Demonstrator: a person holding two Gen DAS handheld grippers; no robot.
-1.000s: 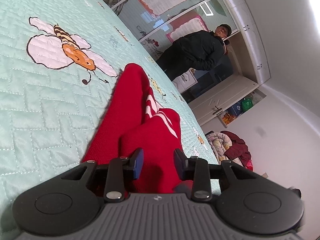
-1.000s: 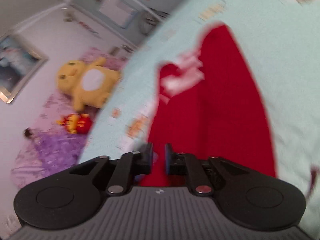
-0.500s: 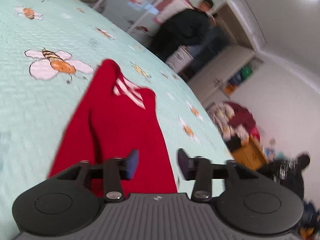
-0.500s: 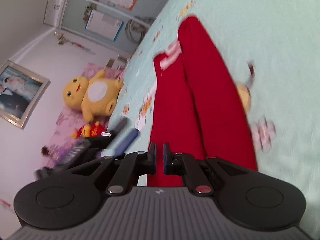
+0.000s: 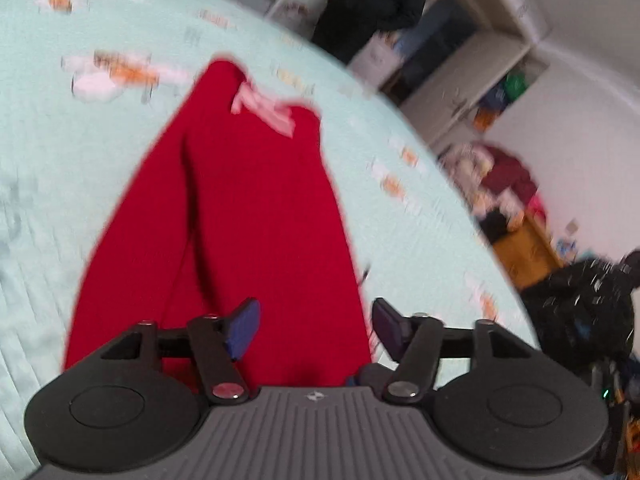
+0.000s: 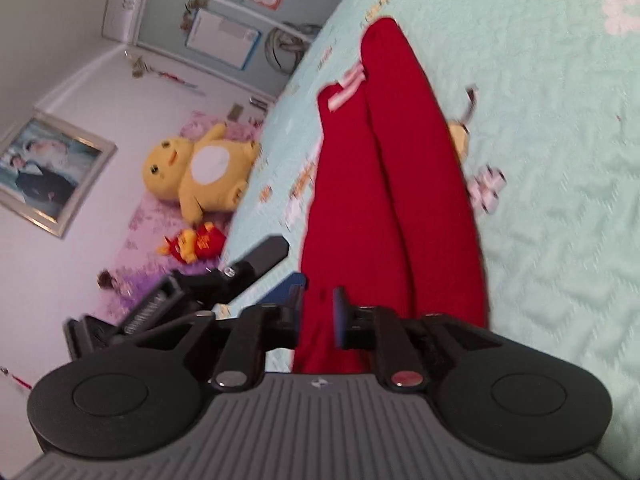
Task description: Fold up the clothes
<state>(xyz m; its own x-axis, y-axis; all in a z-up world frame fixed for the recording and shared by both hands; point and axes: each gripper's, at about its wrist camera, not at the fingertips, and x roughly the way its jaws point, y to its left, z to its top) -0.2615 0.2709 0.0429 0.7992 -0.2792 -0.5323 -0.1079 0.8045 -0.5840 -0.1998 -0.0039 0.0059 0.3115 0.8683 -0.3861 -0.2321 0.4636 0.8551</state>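
A red garment (image 5: pixel 256 200) with white stripes at its far end lies folded lengthwise on the mint quilted bedspread (image 5: pixel 60 140). My left gripper (image 5: pixel 314 326) is open above the garment's near end, holding nothing. In the right wrist view the same red garment (image 6: pixel 400 200) stretches away from me. My right gripper (image 6: pixel 318 312) has its jaws slightly apart with the near red edge between them; whether it grips the cloth is unclear. The left gripper (image 6: pixel 256 260) shows at the left in this view.
A person in black (image 5: pixel 372 4) stands beyond the bed's far edge by white cupboards. A clothes pile (image 5: pixel 500 184) lies at the right. A yellow plush toy (image 6: pixel 200 172) and a small red toy (image 6: pixel 196 244) sit on a pink surface beside the bed.
Both grippers have lifted and pulled back toward the near end of the garment. The left jaws have opened wider. The right jaws have parted slightly from nearly closed.
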